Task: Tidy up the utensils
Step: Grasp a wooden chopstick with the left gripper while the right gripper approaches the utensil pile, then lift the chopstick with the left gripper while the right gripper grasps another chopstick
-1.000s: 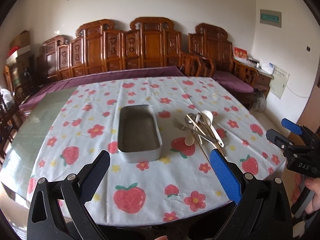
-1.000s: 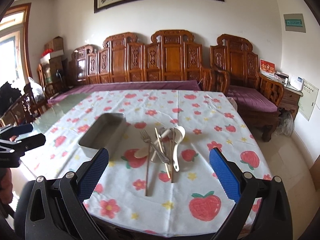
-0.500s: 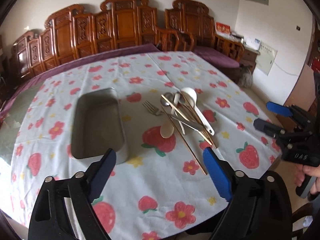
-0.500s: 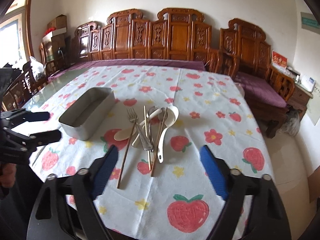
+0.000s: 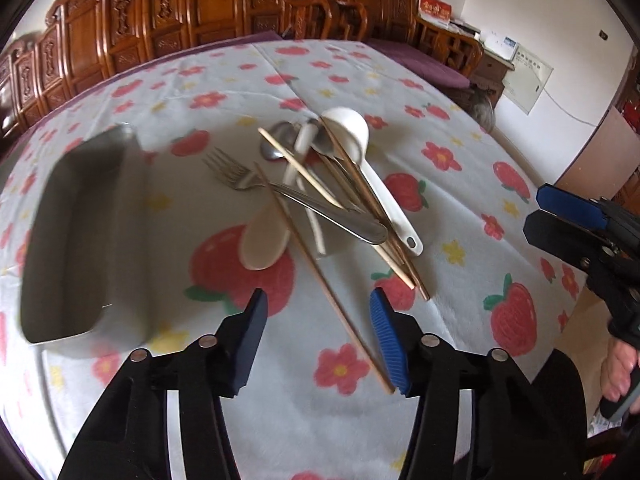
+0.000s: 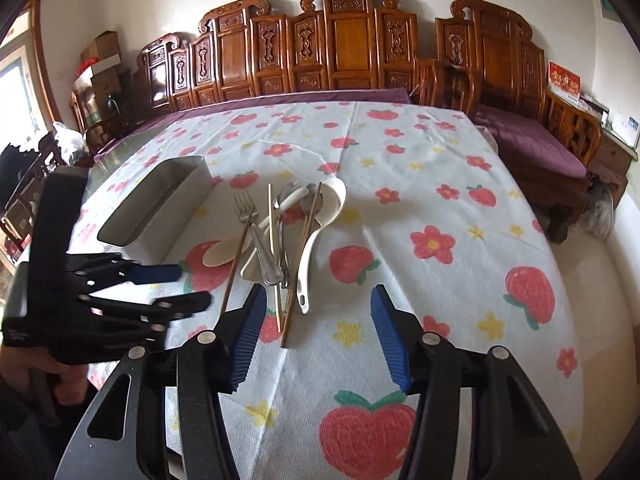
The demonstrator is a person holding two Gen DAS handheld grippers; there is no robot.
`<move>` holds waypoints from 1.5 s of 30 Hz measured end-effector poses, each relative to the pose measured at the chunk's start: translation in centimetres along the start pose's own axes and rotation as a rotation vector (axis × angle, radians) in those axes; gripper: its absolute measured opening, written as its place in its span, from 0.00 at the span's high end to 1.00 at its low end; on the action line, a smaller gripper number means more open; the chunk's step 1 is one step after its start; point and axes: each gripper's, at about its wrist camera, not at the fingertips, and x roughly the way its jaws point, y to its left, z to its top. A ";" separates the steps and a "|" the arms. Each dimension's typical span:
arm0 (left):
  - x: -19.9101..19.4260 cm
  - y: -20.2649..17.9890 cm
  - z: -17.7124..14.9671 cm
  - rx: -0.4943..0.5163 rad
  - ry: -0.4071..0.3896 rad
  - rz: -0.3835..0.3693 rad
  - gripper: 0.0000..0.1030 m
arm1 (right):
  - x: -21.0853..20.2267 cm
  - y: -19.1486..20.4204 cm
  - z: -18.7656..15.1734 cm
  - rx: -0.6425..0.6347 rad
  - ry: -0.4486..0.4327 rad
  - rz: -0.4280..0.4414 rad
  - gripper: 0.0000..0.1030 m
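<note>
A pile of utensils lies on the strawberry tablecloth: a metal fork (image 5: 236,174) (image 6: 246,210), white ceramic spoons (image 5: 352,136) (image 6: 334,200), a cream spoon (image 5: 262,246) (image 6: 220,254), metal spoons and wooden chopsticks (image 5: 316,268) (image 6: 302,252). An empty metal tray (image 5: 80,236) (image 6: 156,200) stands left of the pile. My left gripper (image 5: 318,320) (image 6: 192,286) is open, low over the near end of a chopstick. My right gripper (image 6: 318,320) (image 5: 538,214) is open, just before the pile's near ends.
Carved wooden benches with purple cushions (image 6: 532,144) line the far and right sides of the table (image 6: 460,280). A side cabinet with papers (image 5: 492,64) stands at the right wall. The table's near edge is close under both grippers.
Both grippers have moved forward and down toward the utensil pile. Their jaws have narrowed somewhat but remain open. The utensils and tray have not moved.
</note>
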 end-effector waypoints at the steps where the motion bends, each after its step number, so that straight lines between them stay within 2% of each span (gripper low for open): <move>1: 0.5 -0.2 0.0 -0.001 0.011 0.004 0.59 | 0.2 -0.1 -0.1 0.006 0.005 0.002 0.45; 2: 1.3 -0.4 0.1 -0.005 0.030 0.010 0.63 | 0.5 -0.2 -0.2 0.014 0.014 0.004 0.45; 7: 3.0 -0.6 -0.1 -0.013 0.043 0.031 0.67 | 0.9 -0.3 -0.5 0.016 0.028 0.002 0.46; 9: 3.1 -0.5 -0.1 -0.015 0.031 0.041 0.78 | 1.1 -0.3 -0.6 0.020 0.032 0.004 0.46; 10: 3.0 -0.3 -0.2 -0.018 0.030 0.033 0.89 | 1.1 -0.2 -0.6 0.017 0.034 0.003 0.46; 13: 2.5 0.4 -0.5 -0.048 0.022 -0.002 0.96 | 1.5 0.1 -0.9 0.007 0.047 0.006 0.48; 18: 0.7 1.4 -1.0 -0.071 -0.007 -0.020 0.96 | 2.4 0.6 -1.0 0.002 0.066 0.010 0.60; 25: -1.8 2.9 -1.4 -0.099 -0.049 -0.016 0.96 | 4.3 1.5 -0.3 0.014 0.074 0.031 0.67; 29: -3.3 3.4 -1.5 -0.098 -0.073 -0.015 0.96 | 5.5 2.2 0.9 0.011 0.064 0.033 0.68; 35: -4.8 3.7 -1.6 -0.105 -0.102 -0.022 0.96 | 8.4 2.5 3.7 0.015 0.065 0.039 0.79; 40: -6.5 3.8 -1.6 -0.110 -0.143 -0.030 0.96 | 11.1 2.8 5.1 0.032 0.108 0.075 0.83; 45: -7.7 3.9 -1.6 -0.107 -0.169 -0.030 0.96 | 12.8 2.7 5.3 0.051 0.160 0.029 0.85</move>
